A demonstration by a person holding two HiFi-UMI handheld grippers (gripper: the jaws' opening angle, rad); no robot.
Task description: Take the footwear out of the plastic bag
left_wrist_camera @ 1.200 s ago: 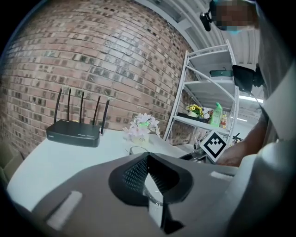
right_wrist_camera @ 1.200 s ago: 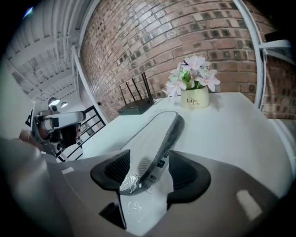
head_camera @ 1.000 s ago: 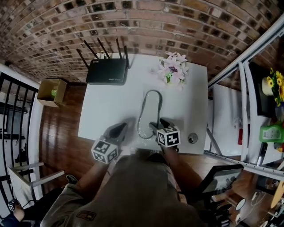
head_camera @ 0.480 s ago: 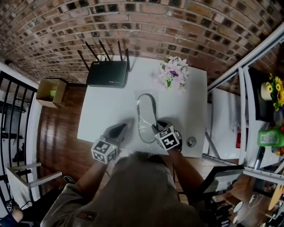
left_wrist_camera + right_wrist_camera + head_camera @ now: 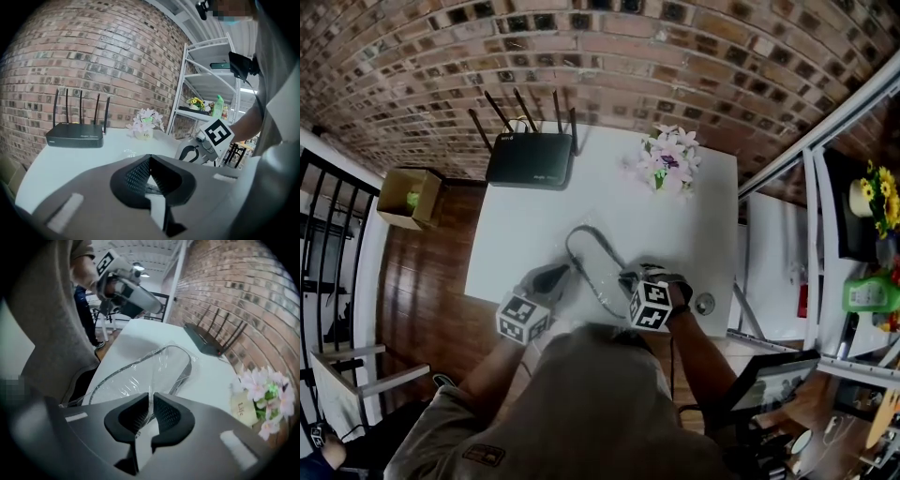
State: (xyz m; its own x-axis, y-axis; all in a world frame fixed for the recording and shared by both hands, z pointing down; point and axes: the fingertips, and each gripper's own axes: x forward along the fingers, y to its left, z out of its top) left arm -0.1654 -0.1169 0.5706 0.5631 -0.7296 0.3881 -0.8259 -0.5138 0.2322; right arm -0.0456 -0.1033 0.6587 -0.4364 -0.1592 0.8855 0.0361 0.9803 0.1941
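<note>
Swung leftward since a second ago, the plastic bag [image 5: 593, 265] is now seen lying slantwise on the white tabletop [image 5: 694, 225], where its far end earlier pointed straight away from the person. The footwear [image 5: 186, 363] is inside it, showing as a dark-rimmed, sole-shaped outline under crinkled clear film. The near end of the bag is gripped by the right gripper [image 5: 151, 400]. Its fingers have just been closing and are now drawn almost together, with a thin fold of the film pinched between the pads. Its marker cube is seen rolled round compared with the earlier frame. The left gripper [image 5: 551, 277] is held just beside the bag's left edge with its fingers fully together. Whether any film is caught between them cannot be told.

Further out, a small round metal object [image 5: 704, 303] lies on the tabletop close to the right hand. At the far edge, a black router [image 5: 530, 159] with upright antennas is stood to the left and a pot of pale flowers [image 5: 667, 159] to the right, both well apart from the bag. A brick wall [image 5: 675, 56] is seen behind them.
</note>
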